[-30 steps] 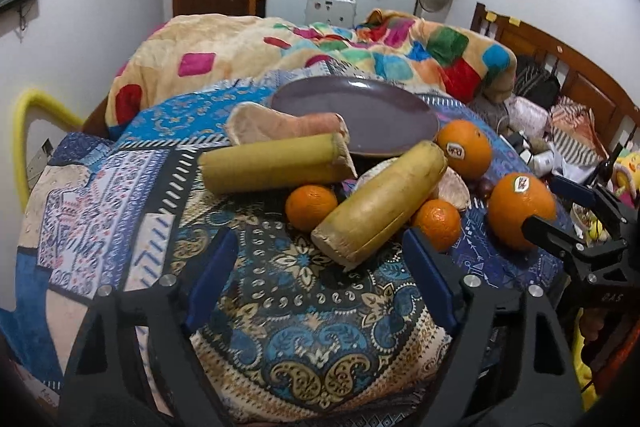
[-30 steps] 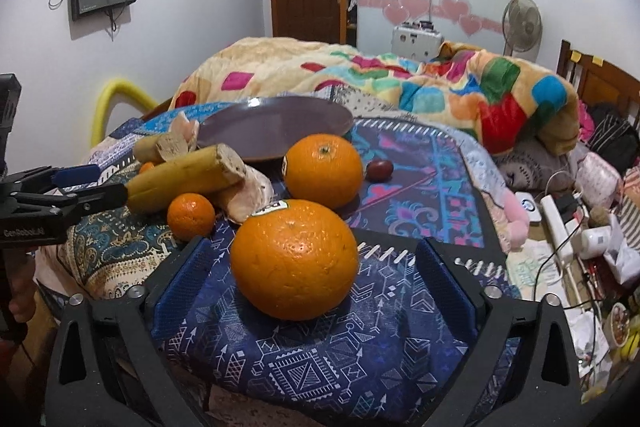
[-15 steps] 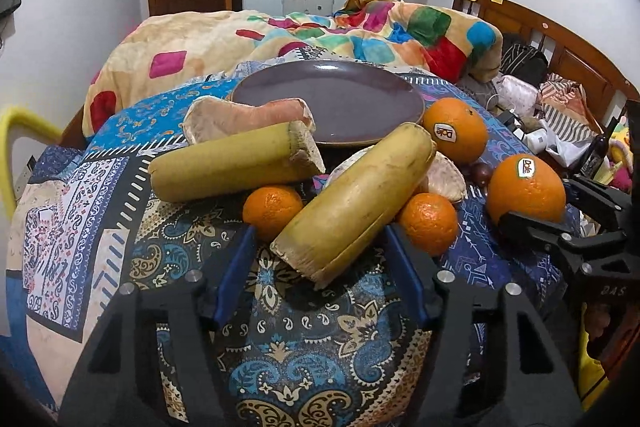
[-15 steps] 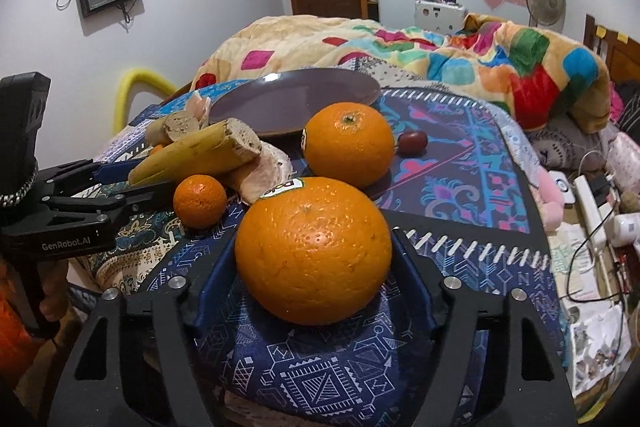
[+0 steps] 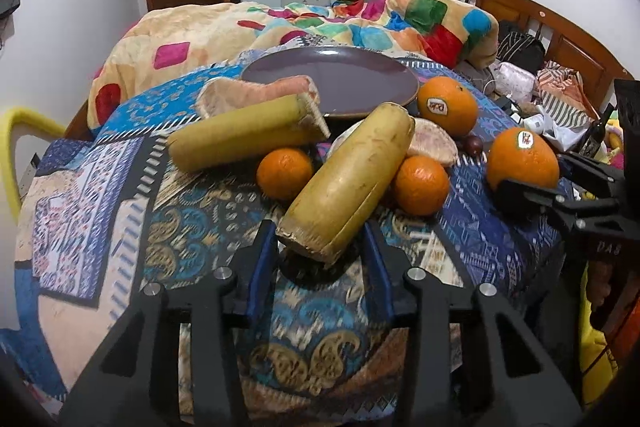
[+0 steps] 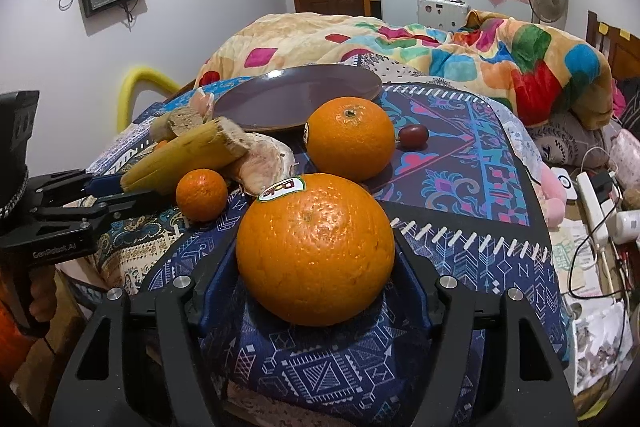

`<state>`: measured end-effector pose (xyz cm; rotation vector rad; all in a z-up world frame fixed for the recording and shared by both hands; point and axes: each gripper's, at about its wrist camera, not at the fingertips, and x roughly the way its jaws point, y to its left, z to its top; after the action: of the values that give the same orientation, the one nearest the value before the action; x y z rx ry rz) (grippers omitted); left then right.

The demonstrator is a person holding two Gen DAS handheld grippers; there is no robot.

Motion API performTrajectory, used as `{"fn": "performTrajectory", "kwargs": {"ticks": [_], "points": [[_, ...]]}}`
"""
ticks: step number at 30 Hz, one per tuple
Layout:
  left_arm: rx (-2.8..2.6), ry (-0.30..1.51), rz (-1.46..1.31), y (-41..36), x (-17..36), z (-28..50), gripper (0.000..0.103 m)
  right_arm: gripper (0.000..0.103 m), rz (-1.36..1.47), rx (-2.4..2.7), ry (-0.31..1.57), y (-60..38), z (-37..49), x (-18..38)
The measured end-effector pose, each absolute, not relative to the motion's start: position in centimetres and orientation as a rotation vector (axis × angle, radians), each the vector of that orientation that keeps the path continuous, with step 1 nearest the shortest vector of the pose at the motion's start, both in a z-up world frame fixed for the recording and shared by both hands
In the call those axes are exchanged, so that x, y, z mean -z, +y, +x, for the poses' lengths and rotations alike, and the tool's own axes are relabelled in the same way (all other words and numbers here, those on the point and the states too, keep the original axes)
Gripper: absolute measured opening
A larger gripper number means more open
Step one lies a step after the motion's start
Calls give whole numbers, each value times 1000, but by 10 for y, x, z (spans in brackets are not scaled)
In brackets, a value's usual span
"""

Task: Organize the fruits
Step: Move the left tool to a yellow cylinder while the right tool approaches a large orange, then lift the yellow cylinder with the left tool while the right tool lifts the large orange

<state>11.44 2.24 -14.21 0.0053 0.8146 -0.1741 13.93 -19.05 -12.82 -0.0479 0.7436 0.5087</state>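
Since the earlier frames, both of my grippers had closed in on their fruit: the left gripper (image 5: 320, 247) had just been narrowing its jaws around the cut end of the near banana piece (image 5: 352, 179), and the right gripper (image 6: 316, 279) had drawn its jaws in from wide apart to the sides of the big stickered orange (image 6: 315, 249).

In the right wrist view the blue pads sat against both flanks of that orange, so I counted it as gripped while it rested on the patterned cloth (image 6: 460, 187). In the left wrist view the banana piece's end lay between my blue pads, but I could not tell whether they pressed on it.

The near banana piece lay slanted across the cloth, flanked by two small mandarins (image 5: 285, 174). A second banana piece (image 5: 244, 139) lay behind it, beside a peeled pomelo wedge (image 5: 256, 93). Another wedge sat under the near piece's far end. The purple plate (image 5: 360, 75) stood behind them with no fruit on it. A second stickered orange (image 6: 350, 139) sat just in front of the plate's rim, with a small dark red fruit (image 6: 413, 135) near it.
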Motion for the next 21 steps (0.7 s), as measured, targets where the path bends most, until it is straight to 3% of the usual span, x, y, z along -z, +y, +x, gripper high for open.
{"fn": "performTrajectory", "kwargs": {"ticks": [12, 21], "points": [[129, 897, 35, 27, 135, 89, 41, 67, -46, -518, 766, -201, 134, 126], [167, 902, 72, 18, 126, 113, 49, 67, -48, -516, 767, -206, 136, 124]]}}
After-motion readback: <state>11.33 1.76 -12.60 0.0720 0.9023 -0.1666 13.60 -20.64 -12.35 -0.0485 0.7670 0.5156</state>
